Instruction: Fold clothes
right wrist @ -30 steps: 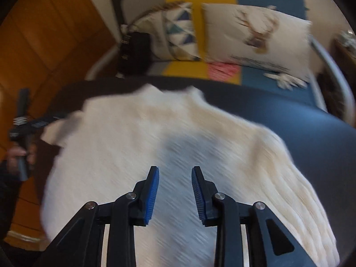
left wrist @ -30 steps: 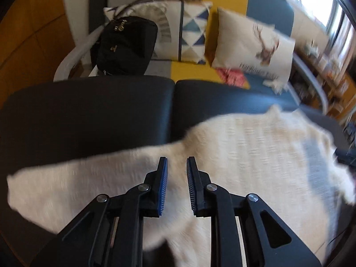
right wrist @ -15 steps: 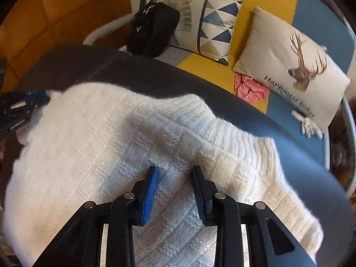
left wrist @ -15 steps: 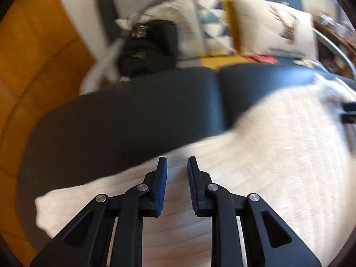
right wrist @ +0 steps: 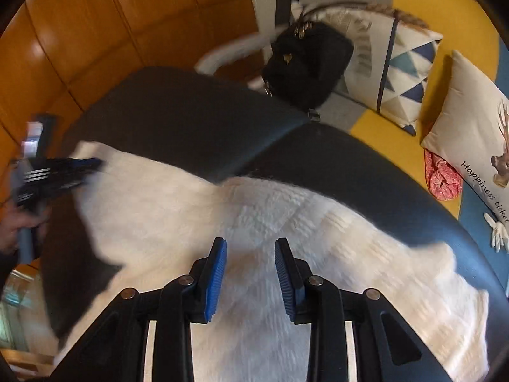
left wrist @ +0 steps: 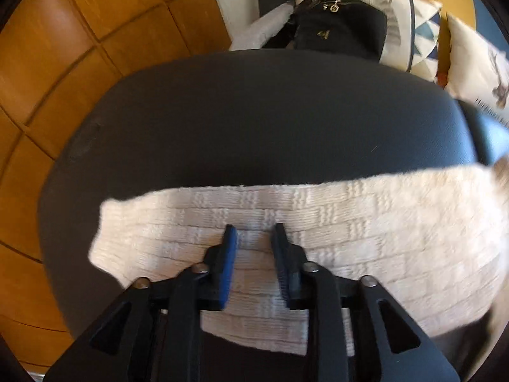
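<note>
A cream knitted sweater lies spread over a black padded seat, and by its lie the folding is partly open to judgement. In the left wrist view a long strip of it, seemingly a sleeve, runs flat across the cushion, passing under and beyond the jaws on both sides, its free end off to the left of them. In the right wrist view the body of the garment fills the space under and ahead of the jaws, with a raised ridge just beyond them that may be a layer laid over; motion blur keeps me from telling a true fold from a rumple.

The left gripper hovers low over the sleeve with its jaws parted and nothing between them; whether the tips touch the knit I cannot tell. The right gripper likewise hangs over the body, jaws apart and empty.

The sweater is no compact, squared packet: the sleeve stretches out full length and the body lies broad. So folds remain to be made, at the least bringing that sleeve in over the body and halving the whole. Whether some fold already lies in the far part, the pictures do not settle.

A black bag and patterned cushions sit well beyond the jaws.
</note>
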Demonstrator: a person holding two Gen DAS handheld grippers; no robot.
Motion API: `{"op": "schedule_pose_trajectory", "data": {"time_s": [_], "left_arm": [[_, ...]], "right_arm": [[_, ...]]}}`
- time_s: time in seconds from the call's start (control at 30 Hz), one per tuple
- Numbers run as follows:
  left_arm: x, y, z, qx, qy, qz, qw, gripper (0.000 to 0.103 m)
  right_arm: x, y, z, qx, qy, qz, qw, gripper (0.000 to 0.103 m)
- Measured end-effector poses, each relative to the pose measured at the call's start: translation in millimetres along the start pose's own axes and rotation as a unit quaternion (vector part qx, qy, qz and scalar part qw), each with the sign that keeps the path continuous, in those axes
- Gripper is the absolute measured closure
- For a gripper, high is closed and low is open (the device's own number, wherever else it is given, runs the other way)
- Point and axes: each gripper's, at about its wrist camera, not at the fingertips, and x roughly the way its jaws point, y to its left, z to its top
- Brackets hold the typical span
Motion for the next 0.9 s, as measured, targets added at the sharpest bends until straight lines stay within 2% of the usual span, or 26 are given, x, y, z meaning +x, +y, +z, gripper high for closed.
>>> {"op": "schedule_pose_trajectory", "data": {"time_s": [0.1, 0.17, 0.23, 0.33, 0.47, 0.63, 0.7, 0.77, 0.87, 0.9], "left_arm": [[4, 12, -5, -0.013, -0.003, -0.001, 0.9999, 0.074], [-1, 21, 1, -0.047, -0.006, -0.034, 0.9983, 0.074], [-17, 21, 10, -0.056, -0.032, -0.040, 0.9971, 0.074], [-50, -4, 31, -0.042, -0.069, -0.112, 0.9905, 0.075], [-79, -80, 59, 0.017, -0.084, -0.213, 0.9733, 0.075], [-102, -183, 99, 0.100, -0.084, -0.325, 0.9367, 0.075], [-98, -219, 116, 0.129, -0.071, -0.348, 0.9257, 0.075], [-98, -264, 112, 0.161, -0.057, -0.355, 0.9192, 0.075], [-103, -300, 101, 0.191, -0.047, -0.344, 0.9180, 0.075], [-99, -308, 98, 0.201, -0.053, -0.325, 0.9225, 0.075]], "right_arm": [[13, 12, 9, -0.016, -0.026, -0.019, 0.999, 0.070], [5, 6, 7, 0.020, -0.029, 0.005, 0.999, 0.070], [-16, -6, -5, 0.043, -0.049, 0.028, 0.997, 0.070], [-49, -53, -37, 0.096, -0.053, 0.014, 0.994, 0.070], [-91, -141, -90, 0.197, -0.061, -0.009, 0.979, 0.070], [-98, -202, -104, 0.216, -0.044, 0.015, 0.975, 0.067], [-101, -227, -110, 0.224, -0.038, 0.024, 0.974, 0.067], [-98, -246, -110, 0.225, -0.029, 0.034, 0.973, 0.067], [-72, -240, -96, 0.210, 0.004, 0.033, 0.977, 0.067], [-66, -235, -91, 0.196, 0.010, 0.021, 0.980, 0.067]]}}
